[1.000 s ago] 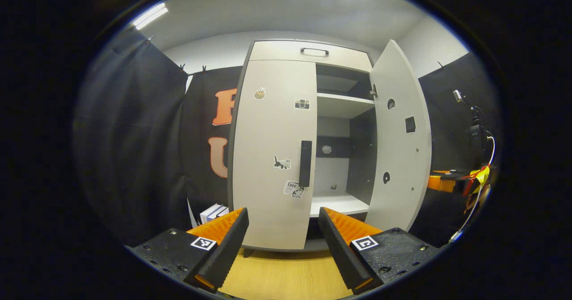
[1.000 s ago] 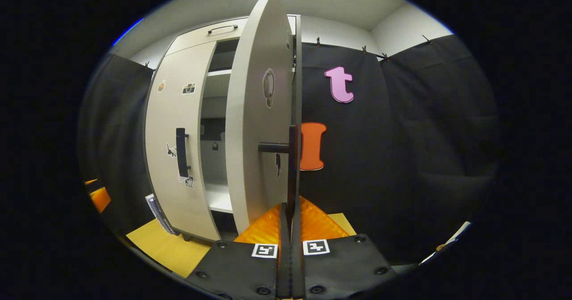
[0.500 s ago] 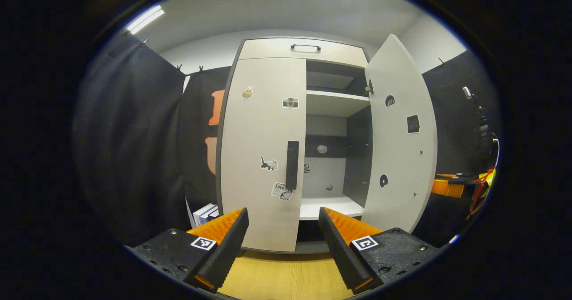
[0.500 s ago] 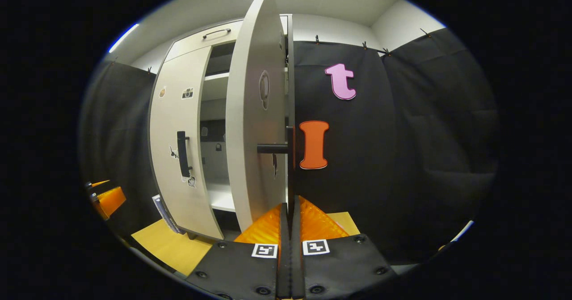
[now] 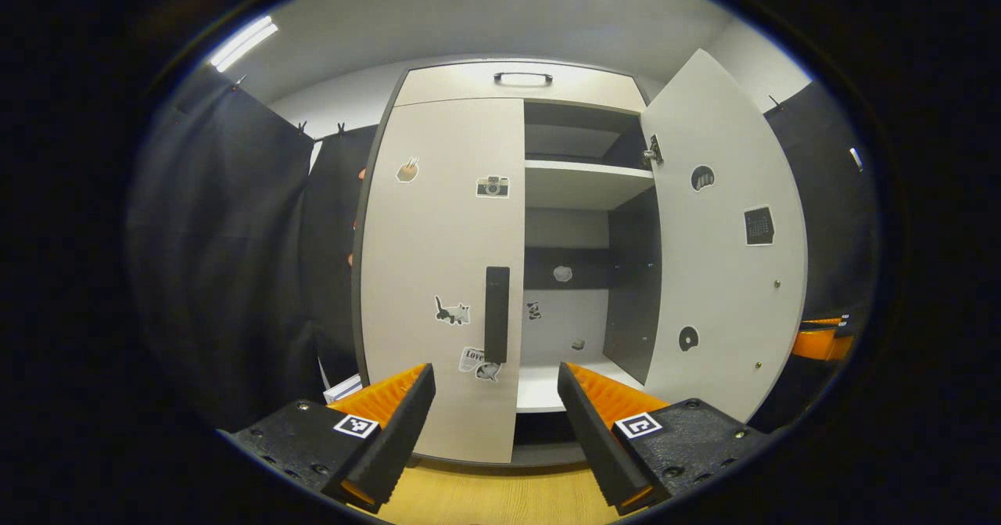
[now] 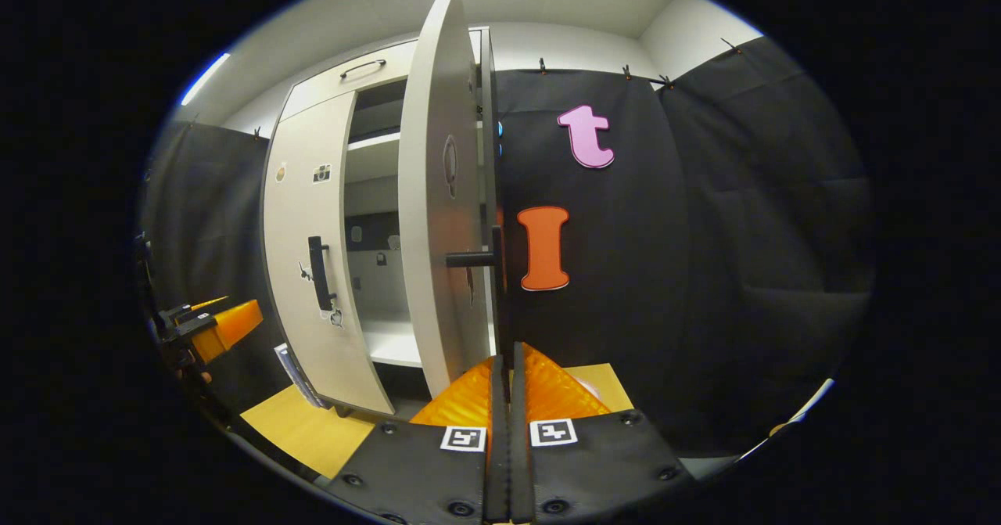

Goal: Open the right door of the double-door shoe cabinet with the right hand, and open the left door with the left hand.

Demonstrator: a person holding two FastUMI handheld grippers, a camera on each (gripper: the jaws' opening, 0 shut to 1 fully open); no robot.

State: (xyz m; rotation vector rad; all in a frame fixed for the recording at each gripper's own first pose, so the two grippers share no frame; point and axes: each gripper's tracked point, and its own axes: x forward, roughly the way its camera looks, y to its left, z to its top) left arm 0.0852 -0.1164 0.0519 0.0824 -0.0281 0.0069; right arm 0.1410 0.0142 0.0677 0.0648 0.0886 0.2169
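The shoe cabinet stands ahead of me against the booth's black cloth wall, on a wood-grain floor. Its right door is swung wide open, and in my left tongs' view I see its inner face and the pale shelves behind it. The left door is shut, with small stickers on it and a dark vertical handle near its right edge.

My left tongs are released, the two fingers spread well apart, near the left door but not touching it; the handle shows between them, farther off.

In my right tongs' view the right door stands edge-on, and its handle runs down into my right tongs. These are clenched on that handle, both fingers pressed to it. Far left in the same view I see the left tongs in front of the closed left door.
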